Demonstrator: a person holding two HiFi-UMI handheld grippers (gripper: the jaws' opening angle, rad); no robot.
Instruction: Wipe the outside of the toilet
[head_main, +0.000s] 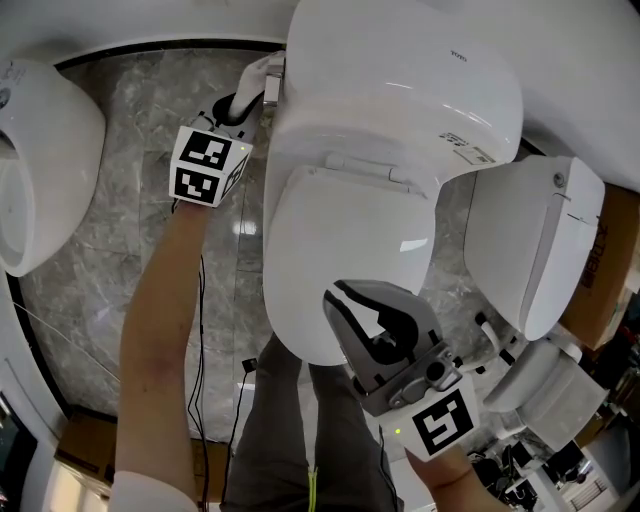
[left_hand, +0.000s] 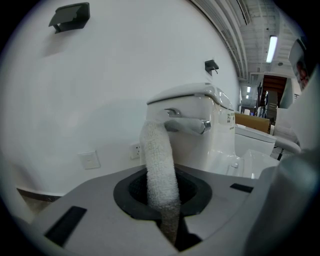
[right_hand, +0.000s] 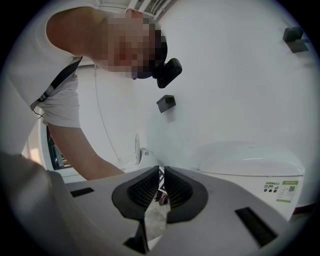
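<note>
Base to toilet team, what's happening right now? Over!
Left hand-held gripper shut on white cloth, at toilet tank by flush lever. Right hand-held gripper shut, empty, by lid. Nothing blocking.

My left gripper (head_main: 255, 90) reaches ahead on a bare, outstretched forearm (head_main: 160, 320) — jaws pinched on a white terry cloth (left_hand: 159, 165); my grey right gripper (head_main: 338, 295) sits nearer, jaws together.

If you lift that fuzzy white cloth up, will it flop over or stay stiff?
Probably floppy: the white cloth bends on its way from the jaws up to the toilet tank instead of staying straight. Its fuzzy loops suggest it is soft, light and not slippery. It likely won't roll or break.
</note>
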